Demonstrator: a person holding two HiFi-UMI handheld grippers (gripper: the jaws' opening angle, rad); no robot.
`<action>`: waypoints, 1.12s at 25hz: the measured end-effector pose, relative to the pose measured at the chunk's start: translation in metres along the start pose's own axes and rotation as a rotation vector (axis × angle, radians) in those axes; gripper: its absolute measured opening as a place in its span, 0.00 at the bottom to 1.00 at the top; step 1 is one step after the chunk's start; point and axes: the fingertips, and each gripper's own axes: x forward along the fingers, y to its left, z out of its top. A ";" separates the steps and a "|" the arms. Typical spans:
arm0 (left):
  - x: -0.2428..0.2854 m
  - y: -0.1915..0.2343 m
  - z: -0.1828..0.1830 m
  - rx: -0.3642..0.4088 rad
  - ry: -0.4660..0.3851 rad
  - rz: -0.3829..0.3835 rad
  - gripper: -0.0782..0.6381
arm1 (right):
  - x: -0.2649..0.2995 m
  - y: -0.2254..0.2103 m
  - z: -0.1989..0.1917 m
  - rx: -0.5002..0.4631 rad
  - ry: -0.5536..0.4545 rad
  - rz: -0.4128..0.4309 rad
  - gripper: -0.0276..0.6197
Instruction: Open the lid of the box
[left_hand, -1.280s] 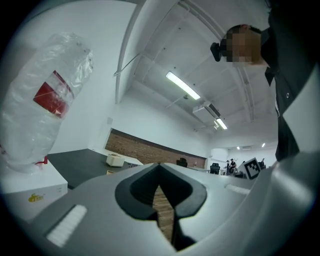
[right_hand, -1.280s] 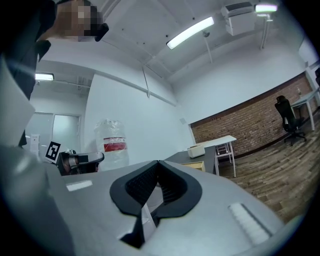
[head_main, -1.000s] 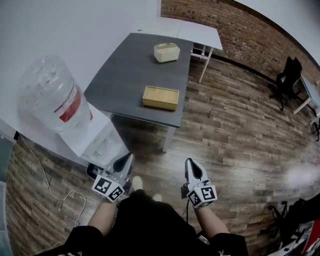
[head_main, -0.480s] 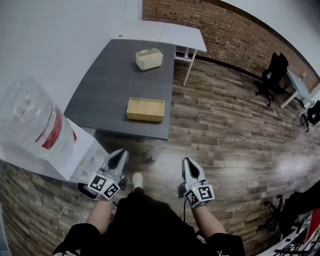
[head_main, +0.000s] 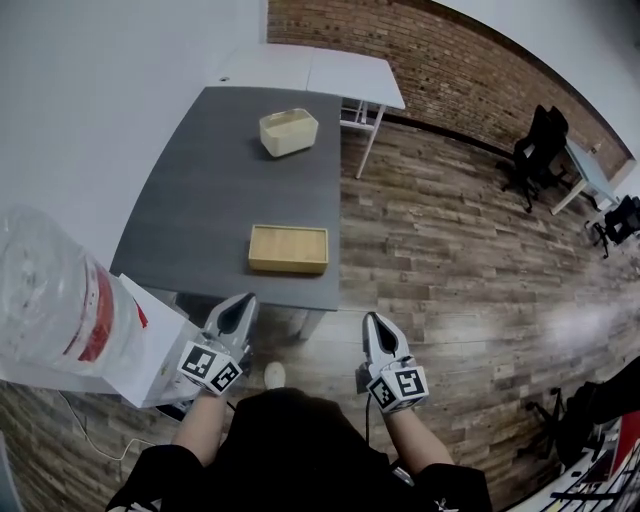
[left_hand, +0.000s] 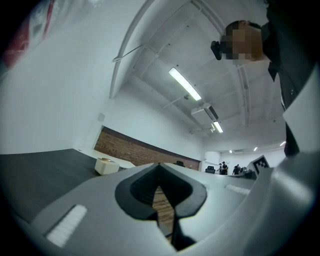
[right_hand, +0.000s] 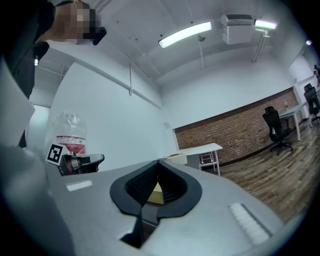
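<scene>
The left gripper and right gripper hang closed and empty. The flat rectangular pale-wood box lies near the front edge of the dark grey table. It is probably light and rigid, so pinch the lid's edge.

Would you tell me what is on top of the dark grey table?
A flat wooden box near its front edge and a cream container farther back. What either holds cannot be seen.
</scene>
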 end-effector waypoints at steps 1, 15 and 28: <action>0.004 0.007 0.001 -0.003 0.001 0.001 0.11 | 0.008 0.000 0.001 -0.002 0.003 -0.002 0.05; 0.028 0.074 -0.006 -0.041 0.040 0.039 0.11 | 0.078 0.006 -0.004 -0.037 0.064 -0.038 0.05; 0.056 0.111 -0.031 -0.017 0.114 0.136 0.11 | 0.123 -0.032 -0.017 -0.021 0.107 -0.025 0.05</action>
